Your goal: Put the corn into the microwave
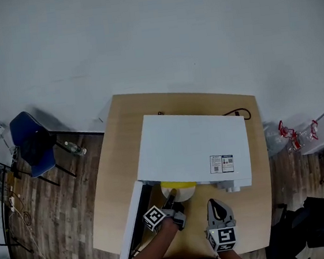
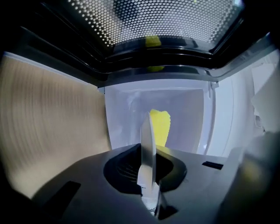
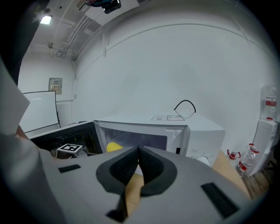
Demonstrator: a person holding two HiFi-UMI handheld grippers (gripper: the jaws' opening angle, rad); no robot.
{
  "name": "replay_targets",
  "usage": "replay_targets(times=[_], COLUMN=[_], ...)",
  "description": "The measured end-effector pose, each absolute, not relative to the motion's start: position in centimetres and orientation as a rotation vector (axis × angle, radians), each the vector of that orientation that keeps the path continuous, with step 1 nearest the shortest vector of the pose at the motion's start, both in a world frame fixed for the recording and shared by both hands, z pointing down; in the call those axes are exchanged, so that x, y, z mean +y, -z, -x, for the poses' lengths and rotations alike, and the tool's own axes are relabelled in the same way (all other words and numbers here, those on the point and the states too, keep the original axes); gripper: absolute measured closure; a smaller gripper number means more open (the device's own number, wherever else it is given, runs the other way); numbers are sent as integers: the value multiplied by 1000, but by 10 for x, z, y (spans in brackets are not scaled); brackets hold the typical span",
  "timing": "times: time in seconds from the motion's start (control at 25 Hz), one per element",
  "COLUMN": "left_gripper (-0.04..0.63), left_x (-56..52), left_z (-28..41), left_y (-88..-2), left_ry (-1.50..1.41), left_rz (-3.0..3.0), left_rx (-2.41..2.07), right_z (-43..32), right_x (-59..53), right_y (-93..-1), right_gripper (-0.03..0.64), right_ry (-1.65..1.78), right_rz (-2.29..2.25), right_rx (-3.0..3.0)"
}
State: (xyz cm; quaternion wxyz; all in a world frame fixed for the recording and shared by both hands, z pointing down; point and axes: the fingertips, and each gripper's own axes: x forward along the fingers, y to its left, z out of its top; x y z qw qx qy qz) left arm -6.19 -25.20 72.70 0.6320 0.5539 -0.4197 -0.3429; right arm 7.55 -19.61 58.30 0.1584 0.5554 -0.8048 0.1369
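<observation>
Dim, dark-cornered fisheye views; ceiling lamp (image 3: pixel 45 19) glows, microwave (image 2: pixel 183 118) interior blurred.

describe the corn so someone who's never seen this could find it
Find the white microwave on the wooden table. At its open front, the left claw holds a white plate. The corn on it is the only bright yellow thing there.

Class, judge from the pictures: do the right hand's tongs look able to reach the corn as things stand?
Probably yes: the microwave door hangs open, the corn sits at the opening, and only bare table lies between it and the shut right tongs. The left tongs grip its plate.
</observation>
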Motion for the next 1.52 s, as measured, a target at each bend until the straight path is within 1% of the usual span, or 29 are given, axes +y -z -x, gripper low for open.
replay_targets(times=[0.56,1.08,1.4,1.44,1.52], left_gripper=[574,574,572,570,546], left_x=[-276,-291,-292,-292,-292], left_z=[60,56,55,55,54], left_y=[-757,-767,-761,-760,-758], left_ry=[758,781,708,698,668], left_rz=[-1217,-1154,-1189,-1187,-1191], left_rx=[-1027,-1021,-1062,-1069,-1082], right_z=[-86,-91,-91,-91,-88], right_x=[-197,-196,-188,-186,-182], right_y=[-596,-603,-608,-607,-602], right_gripper=[557,557,557,557,557], right_ry=[-422,-451,-481,-484,-485], right_rz=[-1570,-1538,-1525,-1522,-1506], right_rx=[-2290,-2336,-2346,-2359,-2397])
